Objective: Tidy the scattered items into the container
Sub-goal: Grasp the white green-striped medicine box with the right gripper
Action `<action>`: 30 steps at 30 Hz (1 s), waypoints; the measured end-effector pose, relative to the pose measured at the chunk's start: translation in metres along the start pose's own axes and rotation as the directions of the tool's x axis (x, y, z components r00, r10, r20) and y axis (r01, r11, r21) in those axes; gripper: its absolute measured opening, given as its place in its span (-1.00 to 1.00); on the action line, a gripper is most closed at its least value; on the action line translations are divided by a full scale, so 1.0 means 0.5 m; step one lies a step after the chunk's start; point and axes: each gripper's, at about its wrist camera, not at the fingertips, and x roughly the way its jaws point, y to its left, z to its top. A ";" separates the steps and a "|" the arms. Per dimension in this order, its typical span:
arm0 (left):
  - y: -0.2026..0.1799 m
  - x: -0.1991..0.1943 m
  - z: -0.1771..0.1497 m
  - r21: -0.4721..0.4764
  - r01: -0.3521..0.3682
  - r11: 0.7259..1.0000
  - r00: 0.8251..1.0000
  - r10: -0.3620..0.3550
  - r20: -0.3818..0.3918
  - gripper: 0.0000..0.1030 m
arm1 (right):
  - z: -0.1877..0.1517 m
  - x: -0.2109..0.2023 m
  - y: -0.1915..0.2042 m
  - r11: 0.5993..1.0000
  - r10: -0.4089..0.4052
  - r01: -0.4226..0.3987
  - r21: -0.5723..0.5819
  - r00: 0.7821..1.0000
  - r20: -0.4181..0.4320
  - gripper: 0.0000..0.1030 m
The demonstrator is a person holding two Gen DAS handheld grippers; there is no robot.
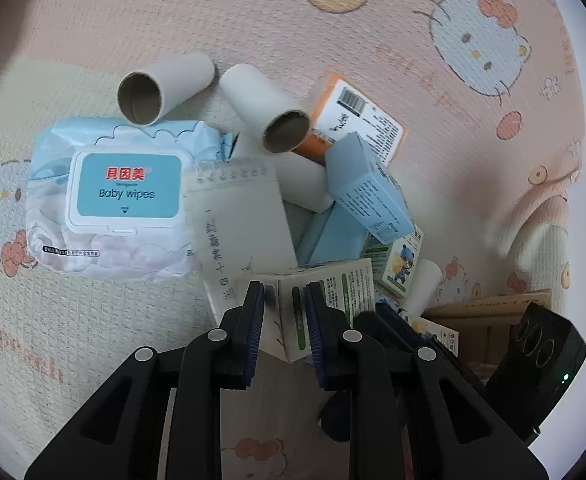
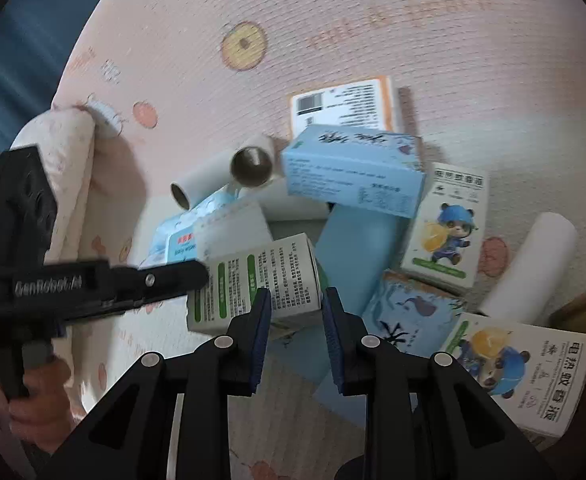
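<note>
left gripper (image 1: 284, 296) clamped on green-white box (image 1: 321, 300) atop the pile on the mat (image 1: 253, 20); right gripper (image 2: 296, 304) empty, jaws part-open. lift straight, avoid dragging notepad (image 1: 237, 216).

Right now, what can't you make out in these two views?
- Container: only a brown edge at the left view's right side, behind the other tongs.
- Notepad writing: blurred.
- Right tongs: whether they pinch the green-and-white box is unclear.

The left gripper (image 1: 285, 300), low in the frame, has its blue pads clamped on something. The right gripper (image 2: 297, 312), bottom centre, stands slightly parted, pads free.
</note>
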 end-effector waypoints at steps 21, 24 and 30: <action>-0.009 0.025 -0.018 0.017 0.016 1.000 1.000 -0.016 -0.005 -0.15 | -0.008 0.027 -0.016 0.994 0.091 -0.094 0.064 0.995 0.051 -0.18; 0.001 0.027 -0.016 0.011 0.029 1.000 1.000 -0.029 0.001 -0.15 | -0.012 0.026 -0.008 0.996 0.080 -0.081 0.028 0.995 0.056 -0.14; 0.013 0.030 -0.011 -0.006 0.058 0.998 0.998 -0.058 0.001 -0.12 | -0.016 0.027 -0.016 0.994 0.096 -0.100 0.047 0.992 0.077 -0.09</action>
